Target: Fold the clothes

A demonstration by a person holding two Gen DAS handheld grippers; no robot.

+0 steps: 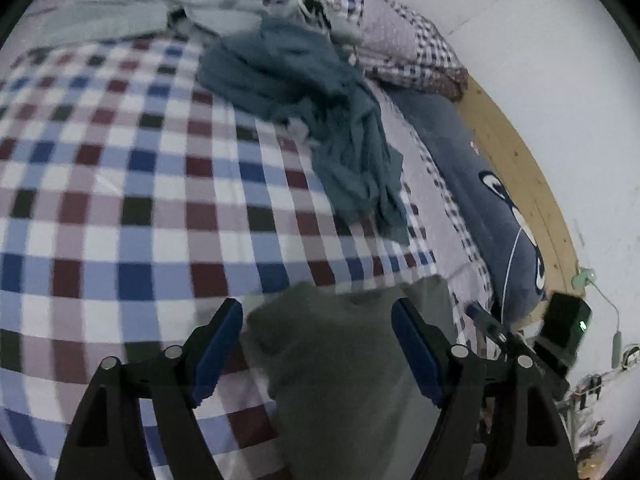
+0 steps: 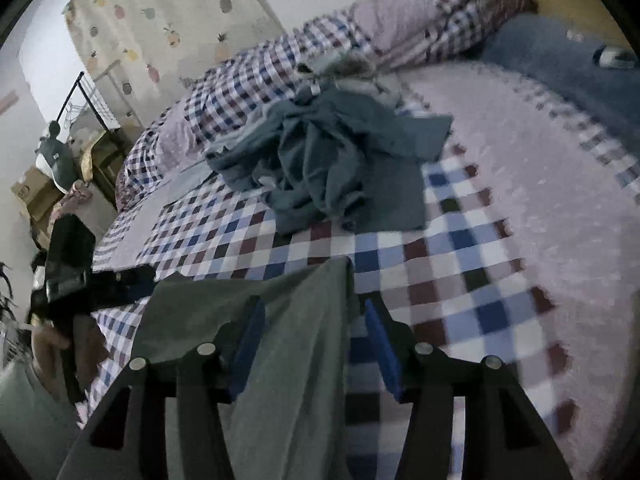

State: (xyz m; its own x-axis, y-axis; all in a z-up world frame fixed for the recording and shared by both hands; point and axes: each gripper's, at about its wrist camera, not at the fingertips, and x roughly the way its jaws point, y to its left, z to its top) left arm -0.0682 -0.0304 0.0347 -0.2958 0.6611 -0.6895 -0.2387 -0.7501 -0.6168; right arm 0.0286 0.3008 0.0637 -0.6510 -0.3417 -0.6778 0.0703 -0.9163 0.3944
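Between the spread blue pads of the left gripper [image 1: 318,344] lies a grey-green garment [image 1: 344,360], spread on the checked bedsheet [image 1: 120,200]; the jaws stand wide apart, gripping nothing. The right gripper [image 2: 314,344] is likewise open, one edge of the same cloth running up between its fingers — not pinched. Judging by this, the step in hand is taking hold of the hem: each gripper should close on one corner, level with the other, so the fold lands square. Farther off, a crumpled teal garment [image 1: 320,112] waits near the pillow [image 1: 472,184].
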